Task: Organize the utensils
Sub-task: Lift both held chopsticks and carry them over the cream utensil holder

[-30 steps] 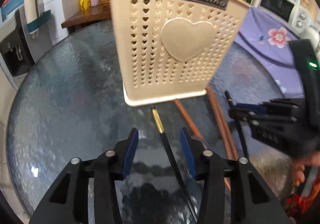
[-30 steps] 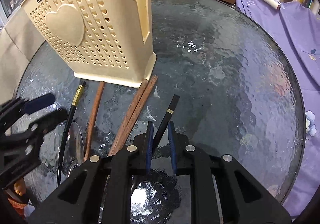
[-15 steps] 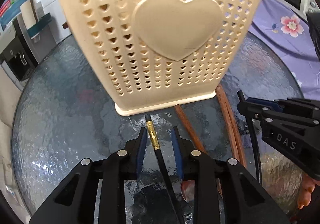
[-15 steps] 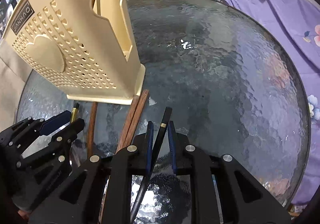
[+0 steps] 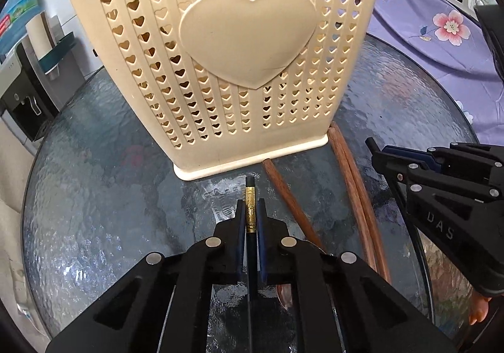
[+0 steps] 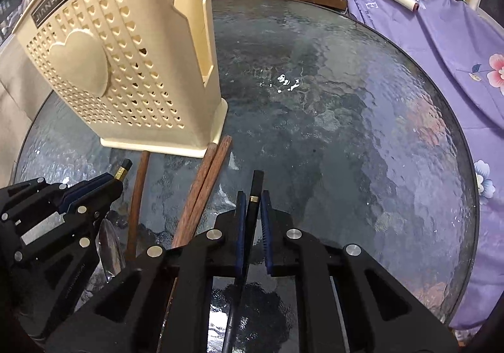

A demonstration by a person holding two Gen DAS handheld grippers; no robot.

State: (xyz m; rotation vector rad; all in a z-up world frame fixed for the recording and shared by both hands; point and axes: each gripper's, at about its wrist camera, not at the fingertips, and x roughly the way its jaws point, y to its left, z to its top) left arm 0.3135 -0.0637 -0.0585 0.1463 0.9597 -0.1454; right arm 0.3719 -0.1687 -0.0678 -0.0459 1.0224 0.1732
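Both claws clamped on black chopsticks: left gripper (image 5: pixel 251 214) pinches one (image 5: pixel 250 201) at lower centre, right gripper (image 6: pixel 252 211) pinches another (image 6: pixel 254 192), tips aimed toward cream holder (image 5: pixel 220 47) upper centre, likely for dropping in; wooden chopsticks (image 6: pixel 201 192) lie on glass table (image 6: pixel 346 132).

The holder (image 5: pixel 249 47) is showing matt cream plastic, pierced with hearts. The table (image 6: pixel 346 119) is gleaming as rippled, glossy glass. Brown chopsticks (image 5: pixel 356 195) are looking like smooth wood. A black chopstick (image 5: pixel 250 211) is wearing a shiny gold band. The cloth (image 6: pixel 456 47) is lying soft and purple.
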